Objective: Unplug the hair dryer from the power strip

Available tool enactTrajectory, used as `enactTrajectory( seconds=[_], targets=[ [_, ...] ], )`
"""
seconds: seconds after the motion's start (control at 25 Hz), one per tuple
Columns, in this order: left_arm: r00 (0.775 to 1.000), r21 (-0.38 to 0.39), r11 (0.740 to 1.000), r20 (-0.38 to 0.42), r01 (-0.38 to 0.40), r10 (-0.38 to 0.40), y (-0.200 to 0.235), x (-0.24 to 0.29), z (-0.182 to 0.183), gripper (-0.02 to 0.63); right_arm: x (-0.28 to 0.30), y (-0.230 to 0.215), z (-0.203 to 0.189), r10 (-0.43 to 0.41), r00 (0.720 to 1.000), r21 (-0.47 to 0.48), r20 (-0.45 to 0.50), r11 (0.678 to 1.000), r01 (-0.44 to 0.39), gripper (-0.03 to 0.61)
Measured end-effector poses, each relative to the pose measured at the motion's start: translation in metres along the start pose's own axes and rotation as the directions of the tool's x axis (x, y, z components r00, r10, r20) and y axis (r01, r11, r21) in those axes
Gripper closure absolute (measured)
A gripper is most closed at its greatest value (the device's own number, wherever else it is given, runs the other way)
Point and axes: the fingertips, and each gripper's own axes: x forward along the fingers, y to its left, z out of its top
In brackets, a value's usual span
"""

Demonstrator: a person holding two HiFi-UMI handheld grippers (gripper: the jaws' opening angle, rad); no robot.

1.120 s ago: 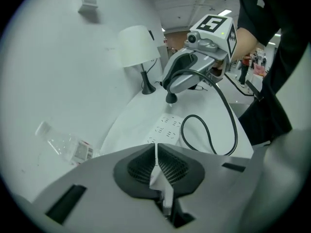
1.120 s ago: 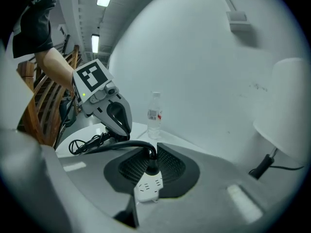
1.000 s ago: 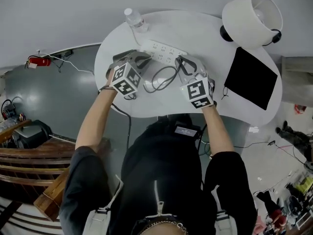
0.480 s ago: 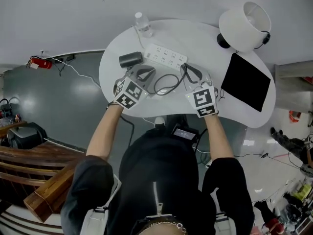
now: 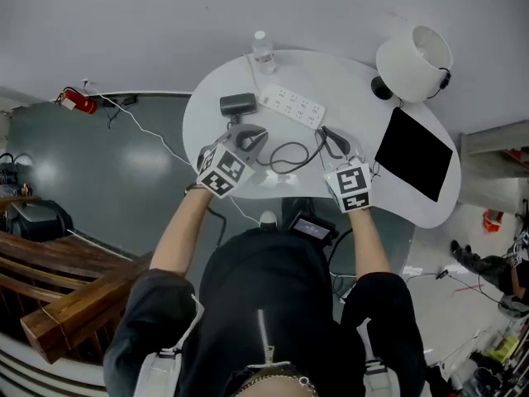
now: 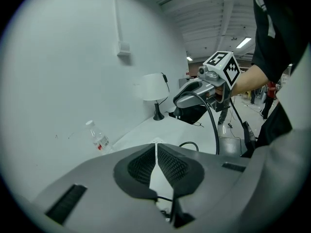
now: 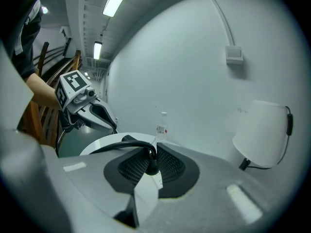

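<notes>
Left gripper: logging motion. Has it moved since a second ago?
Yes. The left gripper has drawn back from the power strip toward the table's near edge, leaving the hair dryer uncovered.

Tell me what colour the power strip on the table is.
White. The power strip shows best in the head view, lying on the white table.

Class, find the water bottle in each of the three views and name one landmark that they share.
Head view: water bottle at top centre, near the wall.
Left gripper view: water bottle at lower left, by the wall.
Right gripper view: water bottle at centre, just above the cord between the jaws.
Shared landmark: the white lamp, always right of it.
</notes>
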Motion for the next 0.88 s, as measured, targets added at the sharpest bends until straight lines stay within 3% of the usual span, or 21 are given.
enactTrajectory(
  seconds=[0.88],
  targets=[
    [0.999, -0.017, 0.999, 0.02, -0.036, 0.036, -0.018, -0.041, -0.013, 0.592, -0.01, 0.02, 0.005, 0.041, 0.999, -0.047, -0.019, 0.998, -0.042, 0.532]
  ],
)
